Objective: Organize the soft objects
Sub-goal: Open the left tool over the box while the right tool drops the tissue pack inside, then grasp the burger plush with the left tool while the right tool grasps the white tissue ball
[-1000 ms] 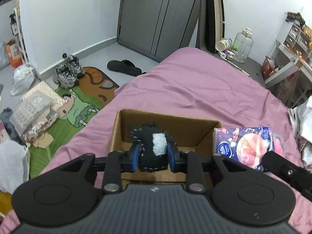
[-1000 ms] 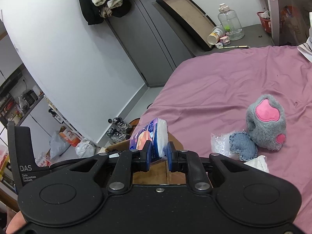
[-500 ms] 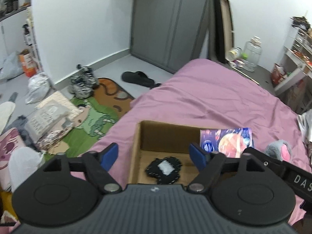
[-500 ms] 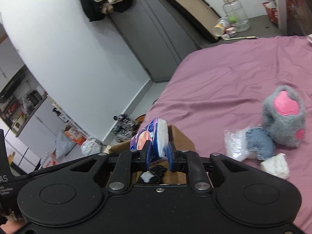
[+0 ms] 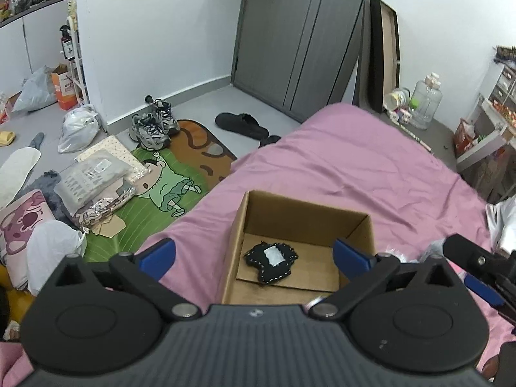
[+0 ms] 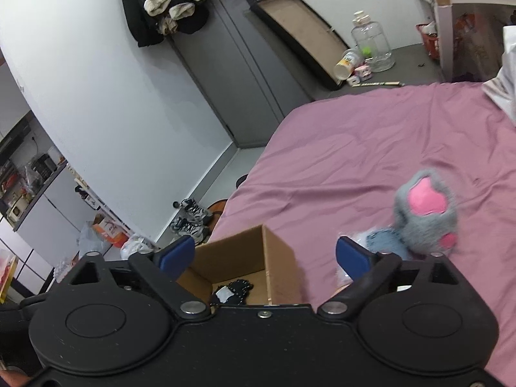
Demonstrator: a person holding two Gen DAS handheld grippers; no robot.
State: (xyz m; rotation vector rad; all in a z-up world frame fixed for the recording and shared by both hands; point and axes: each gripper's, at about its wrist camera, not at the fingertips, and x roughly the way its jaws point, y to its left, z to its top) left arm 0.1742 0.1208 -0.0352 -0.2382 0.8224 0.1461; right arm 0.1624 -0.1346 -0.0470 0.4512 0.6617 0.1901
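Note:
An open cardboard box (image 5: 354,229) stands on the pink bed; it also shows in the right wrist view (image 6: 280,267). A black stitched soft piece with a white patch (image 5: 272,262) lies flat on the box floor, also seen in the right wrist view (image 6: 230,292). My left gripper (image 5: 254,256) is open and empty above the box. My right gripper (image 6: 266,256) is open and empty over the box's right wall. A grey plush paw with pink pads (image 6: 425,213) and a blue denim pouch (image 6: 385,240) lie on the bed to the right. The tissue pack is out of sight.
The pink bed (image 5: 354,167) stretches ahead. The floor to the left holds a green cartoon mat (image 5: 167,193), sneakers (image 5: 153,127), bags and packages. A grey wardrobe (image 5: 296,42), a leaning frame and a water jug (image 5: 425,100) stand at the back.
My left gripper opened and let the black piece fall into the box, then drew back. My right gripper opened and no longer holds the tissue pack, which has left view.

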